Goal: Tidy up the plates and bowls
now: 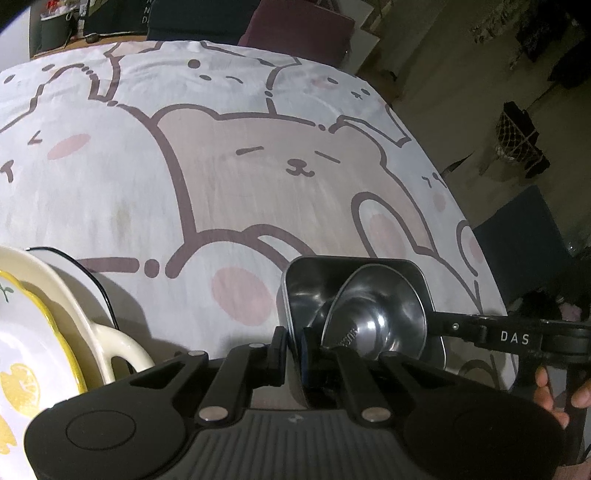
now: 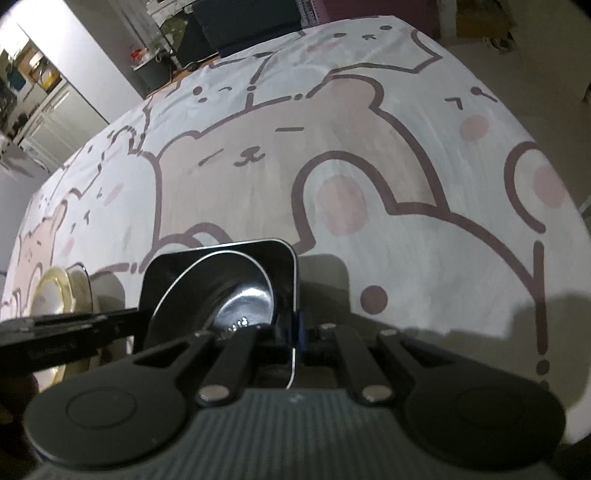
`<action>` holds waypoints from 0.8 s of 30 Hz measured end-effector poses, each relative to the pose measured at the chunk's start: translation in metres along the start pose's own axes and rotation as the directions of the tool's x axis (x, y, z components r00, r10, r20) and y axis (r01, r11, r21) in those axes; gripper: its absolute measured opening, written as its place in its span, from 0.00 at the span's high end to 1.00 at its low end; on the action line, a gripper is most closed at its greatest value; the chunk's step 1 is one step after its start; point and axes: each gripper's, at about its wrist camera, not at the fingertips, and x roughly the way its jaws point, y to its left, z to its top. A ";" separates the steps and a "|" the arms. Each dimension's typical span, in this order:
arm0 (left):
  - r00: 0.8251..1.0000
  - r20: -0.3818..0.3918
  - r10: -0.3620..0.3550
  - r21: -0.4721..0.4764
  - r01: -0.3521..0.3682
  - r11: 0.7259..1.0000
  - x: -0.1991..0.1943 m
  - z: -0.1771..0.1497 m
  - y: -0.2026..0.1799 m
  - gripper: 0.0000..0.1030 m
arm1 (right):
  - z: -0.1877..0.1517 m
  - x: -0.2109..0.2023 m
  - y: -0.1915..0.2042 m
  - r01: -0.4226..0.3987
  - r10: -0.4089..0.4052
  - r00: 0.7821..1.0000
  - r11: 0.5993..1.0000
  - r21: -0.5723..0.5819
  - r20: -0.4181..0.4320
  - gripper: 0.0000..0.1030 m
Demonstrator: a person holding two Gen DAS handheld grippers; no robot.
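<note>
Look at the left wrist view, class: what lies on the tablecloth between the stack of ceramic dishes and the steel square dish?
Nothing: in the left wrist view only bare bear-print tablecloth separates the ceramic stack from the steel square dish.

A cloth (image 1: 229, 177) printed with pale bears and rabbits in brown outline covers the counter. Beyond its far edge stand a dark chair (image 1: 199, 14) and a maroon chair (image 1: 299, 29). The floor (image 1: 436, 62) is beige and dim. On it, well apart from the counter, sits a netted basket (image 1: 517, 144); a dark blue seat (image 1: 524, 236) stands just beside the counter's right edge. In the right wrist view a grey wall (image 2: 74, 48) rises at left, with lit white cabinets (image 2: 40, 99) beside it. The light is low.
</note>
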 end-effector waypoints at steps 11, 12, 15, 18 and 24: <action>1.000 -0.017 -0.026 -0.059 0.025 0.998 -0.002 0.002 0.006 0.92 | -0.001 0.001 0.001 -0.004 0.004 1.000 1.000 -0.027 -0.012 0.96; 1.000 -0.011 -0.027 -0.059 0.026 0.998 -0.004 0.002 0.006 0.92 | -0.001 -0.001 0.002 -0.003 0.003 1.000 0.999 -0.035 -0.008 0.96; 0.999 0.023 -0.035 -0.062 0.037 0.997 -0.015 0.005 0.005 0.92 | -0.002 -0.009 0.005 -0.003 0.003 1.000 0.999 -0.043 0.017 0.96; 0.997 0.066 -0.040 -0.060 0.044 0.997 -0.031 0.009 0.004 0.92 | 0.000 -0.019 0.008 -0.013 0.015 0.999 0.999 -0.036 0.048 0.96; 0.990 0.137 -0.035 -0.064 0.045 0.997 -0.064 0.015 0.008 0.92 | 0.005 -0.041 0.027 -0.029 0.037 0.993 0.997 -0.067 0.112 0.96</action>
